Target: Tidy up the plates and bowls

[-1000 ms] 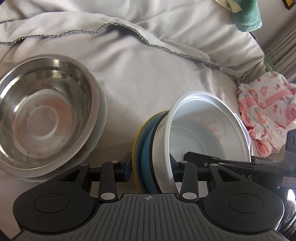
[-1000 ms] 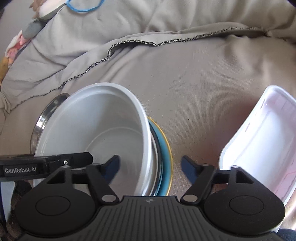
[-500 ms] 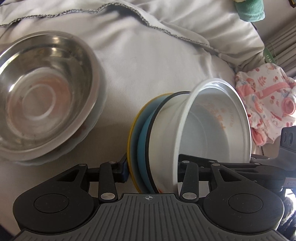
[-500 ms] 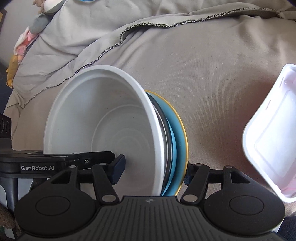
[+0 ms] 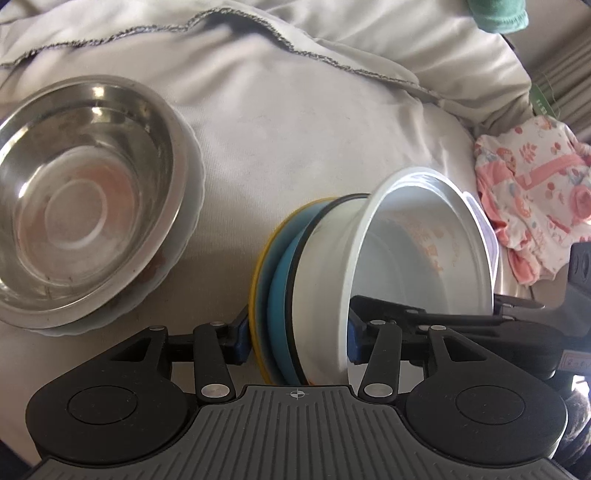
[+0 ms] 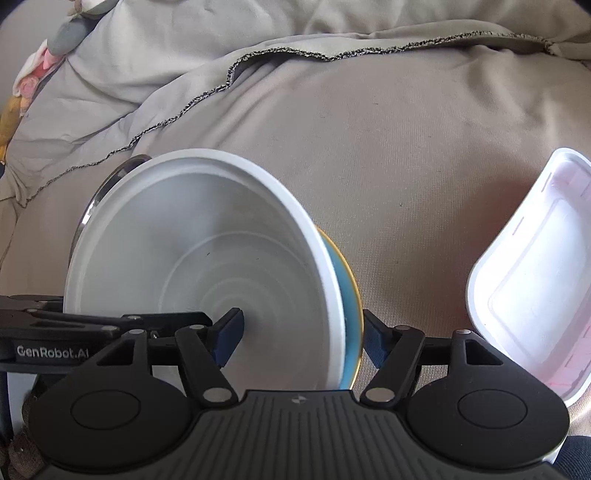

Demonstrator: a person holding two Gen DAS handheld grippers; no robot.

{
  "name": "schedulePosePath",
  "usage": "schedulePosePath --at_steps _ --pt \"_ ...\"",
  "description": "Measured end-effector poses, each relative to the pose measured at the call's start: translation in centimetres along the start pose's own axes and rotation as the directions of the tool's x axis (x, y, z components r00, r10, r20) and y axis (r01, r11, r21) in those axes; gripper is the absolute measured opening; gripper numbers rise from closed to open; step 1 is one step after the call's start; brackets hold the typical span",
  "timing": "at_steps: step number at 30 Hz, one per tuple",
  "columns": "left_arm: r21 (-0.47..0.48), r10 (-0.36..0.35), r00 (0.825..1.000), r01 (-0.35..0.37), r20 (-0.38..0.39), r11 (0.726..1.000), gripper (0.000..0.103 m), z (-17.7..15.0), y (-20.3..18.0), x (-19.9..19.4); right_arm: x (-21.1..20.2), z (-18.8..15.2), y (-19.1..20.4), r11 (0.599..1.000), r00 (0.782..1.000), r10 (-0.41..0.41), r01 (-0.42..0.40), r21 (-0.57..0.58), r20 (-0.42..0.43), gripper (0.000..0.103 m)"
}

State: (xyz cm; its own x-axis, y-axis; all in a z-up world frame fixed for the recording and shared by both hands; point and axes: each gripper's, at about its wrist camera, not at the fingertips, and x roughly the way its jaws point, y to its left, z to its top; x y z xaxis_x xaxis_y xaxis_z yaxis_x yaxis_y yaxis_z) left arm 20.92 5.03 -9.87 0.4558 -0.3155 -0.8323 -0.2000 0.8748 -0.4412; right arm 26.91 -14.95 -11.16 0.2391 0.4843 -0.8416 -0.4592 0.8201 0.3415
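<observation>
A stack of dishes (image 5: 288,266) stands on edge on the bed: a yellow-rimmed plate, a blue plate, a black-rimmed dish and a white bowl (image 5: 417,251) whose mouth faces right. My left gripper (image 5: 299,336) straddles the stack, one pad against the yellow plate and the other against the bowl's rim, and its jaws are opening. My right gripper (image 6: 303,332) also holds the stack (image 6: 347,295). One pad is inside the white bowl (image 6: 203,258) and the other behind the plates, with its jaws opening too. A steel bowl (image 5: 85,199) rests on a pale plate at the left.
Everything lies on a soft, wrinkled grey bed sheet (image 5: 295,129) with a stitched hem. A white rectangular container (image 6: 535,277) sits to the right of the stack. Pink patterned cloth (image 5: 535,192) and a green cloth (image 5: 498,14) lie at the far right.
The stack has tipped further onto its edge. The right gripper's pads, with nothing between them a second ago, now sit on either side of it. The left pads stand wider apart.
</observation>
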Motion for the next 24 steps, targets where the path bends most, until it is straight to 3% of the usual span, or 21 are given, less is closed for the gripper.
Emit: schedulePosePath --at_steps 4,9,12,14,18,24 --pt "0.007 0.000 1.000 0.000 -0.001 1.000 0.052 -0.3 0.3 0.2 0.2 -0.1 -0.1 0.999 0.999 -0.041 0.041 -0.026 0.029 0.086" --pt "-0.001 -0.014 1.000 0.014 0.002 1.000 0.053 -0.4 0.2 0.3 -0.6 -0.6 1.3 0.976 0.982 -0.154 0.169 -0.135 0.113 0.089" --pt "-0.008 -0.034 0.999 0.034 0.000 0.999 0.053 -0.4 0.7 0.3 -0.9 -0.8 1.4 0.968 0.964 -0.200 0.222 -0.117 0.173 0.089" --pt "-0.016 -0.051 0.999 0.051 -0.003 0.999 0.054 -0.4 1.0 0.3 -0.9 -0.7 0.6 0.980 0.973 -0.173 0.185 -0.067 0.153 0.089" --pt "-0.016 -0.069 0.998 0.069 -0.008 0.997 0.055 -0.3 1.4 0.3 -0.1 0.0 -0.7 0.999 0.998 -0.045 0.044 0.021 0.036 0.084" --pt "-0.014 -0.061 0.998 0.060 -0.011 0.998 0.055 -0.3 1.5 0.5 0.4 -0.4 -1.9 0.991 0.995 0.092 -0.089 0.098 -0.029 0.070"
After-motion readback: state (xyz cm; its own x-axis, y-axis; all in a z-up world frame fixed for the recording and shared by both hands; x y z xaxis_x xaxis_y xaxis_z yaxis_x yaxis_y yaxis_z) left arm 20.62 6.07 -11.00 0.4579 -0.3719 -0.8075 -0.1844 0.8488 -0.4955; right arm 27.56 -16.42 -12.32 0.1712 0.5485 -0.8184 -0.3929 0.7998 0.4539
